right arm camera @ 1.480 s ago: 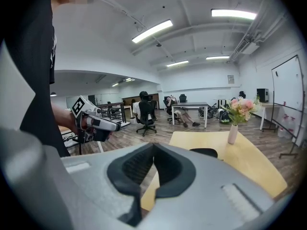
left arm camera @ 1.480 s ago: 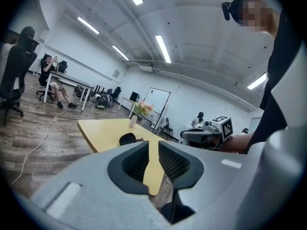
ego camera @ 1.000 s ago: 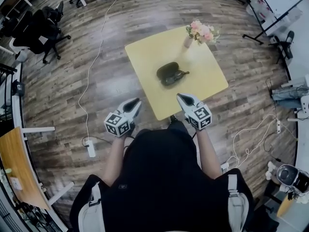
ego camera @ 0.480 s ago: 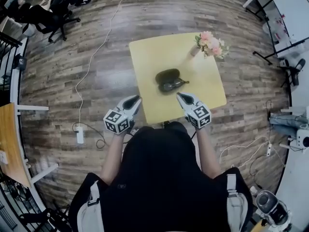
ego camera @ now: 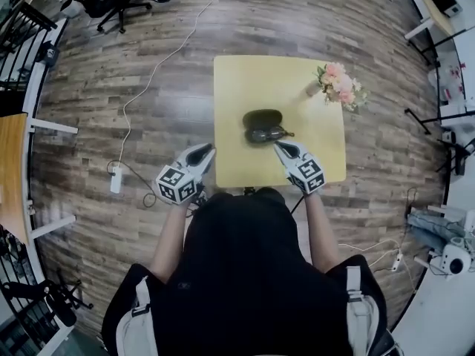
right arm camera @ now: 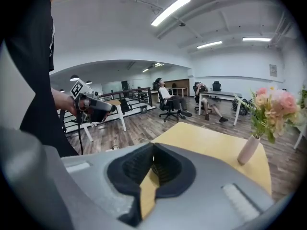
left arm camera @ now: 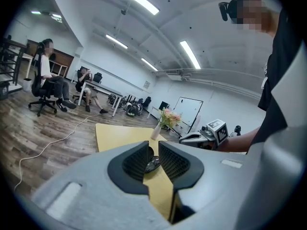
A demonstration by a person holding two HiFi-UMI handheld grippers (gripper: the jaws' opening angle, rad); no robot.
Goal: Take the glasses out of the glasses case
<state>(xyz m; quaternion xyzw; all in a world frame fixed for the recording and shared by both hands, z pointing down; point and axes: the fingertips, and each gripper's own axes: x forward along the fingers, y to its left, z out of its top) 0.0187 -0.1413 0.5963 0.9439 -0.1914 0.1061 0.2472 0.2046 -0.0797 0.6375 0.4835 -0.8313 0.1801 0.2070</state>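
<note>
I have the glasses case (ego camera: 261, 117) near the middle of the yellow desk (ego camera: 237, 87): dark, oval and lying open. The glasses (ego camera: 270, 133) sit right against the side of the case nearest me, with one arm poking out to the right. From the head view I cannot tell whether they rest in the case's lower half or on the desk itself.

The left gripper (ego camera: 203, 154) hangs well to the left of the case and closer to me, just off the desk's left edge over the wood floor (ego camera: 148, 65). In the left gripper view its jaws are slightly parted with nothing between them, and through the slit I can see the case far off. The right gripper (ego camera: 283, 148) is over the desk on my side of the case, its tips near the glasses. In the right gripper view its jaws are pressed together at the tips and hold nothing, with bare yellow desk showing under them.

Each gripper carries a cube (ego camera: 177, 188) printed with black-and-white square markers, which are block patterns rather than words.

Beyond the case and to its right stands a pale vase (ego camera: 315, 89) of pink flowers (ego camera: 338, 78). Far to the left of the case, a white power strip (ego camera: 115, 180) lies on the floor with a cable (ego camera: 159, 65) running away from it.
</note>
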